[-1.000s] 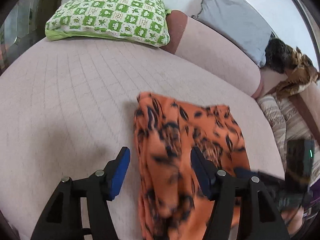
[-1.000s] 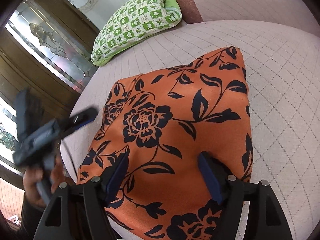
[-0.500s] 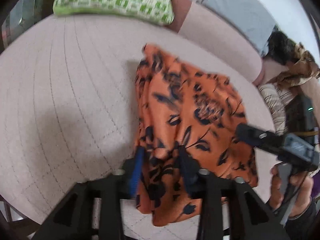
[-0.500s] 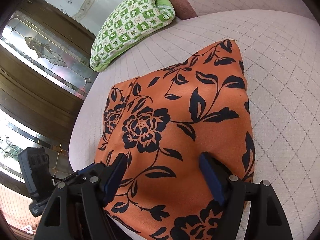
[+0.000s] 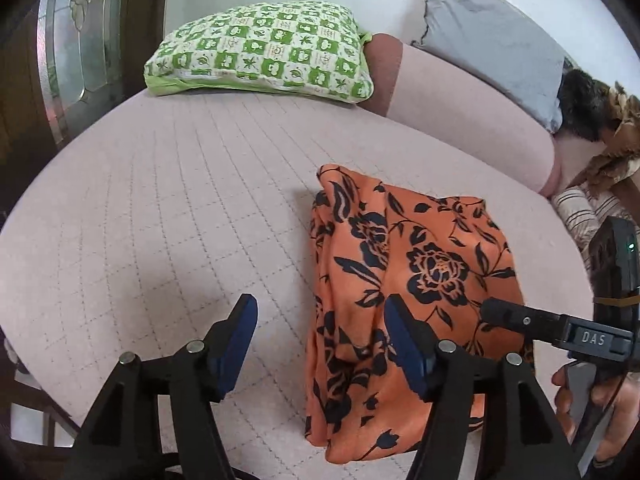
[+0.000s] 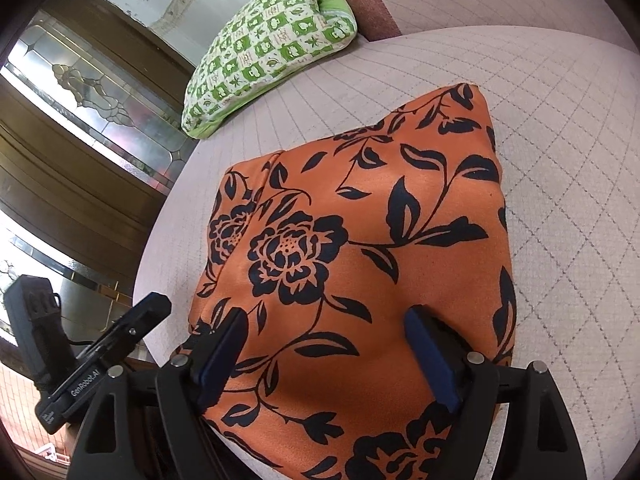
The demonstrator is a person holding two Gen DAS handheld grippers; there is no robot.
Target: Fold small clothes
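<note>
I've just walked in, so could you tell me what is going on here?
A person is folding an orange floral garment on a quilted pink cushion. It lies folded into a compact shape. The left gripper and the right gripper are both over its near edge with jaws opening, gripping nothing.

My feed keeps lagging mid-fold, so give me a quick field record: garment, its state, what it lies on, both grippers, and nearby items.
garment: orange cloth with black flower print
state: folded into a rough rectangle, lying flat
surface: pale quilted cushion
left gripper: jaws opening, nothing between them; garment's edge lies below
right gripper: jaws opening, over the garment's near end, not gripping
nearby: green-and-white checked pillow at the far edge; grey cushion behind
</note>
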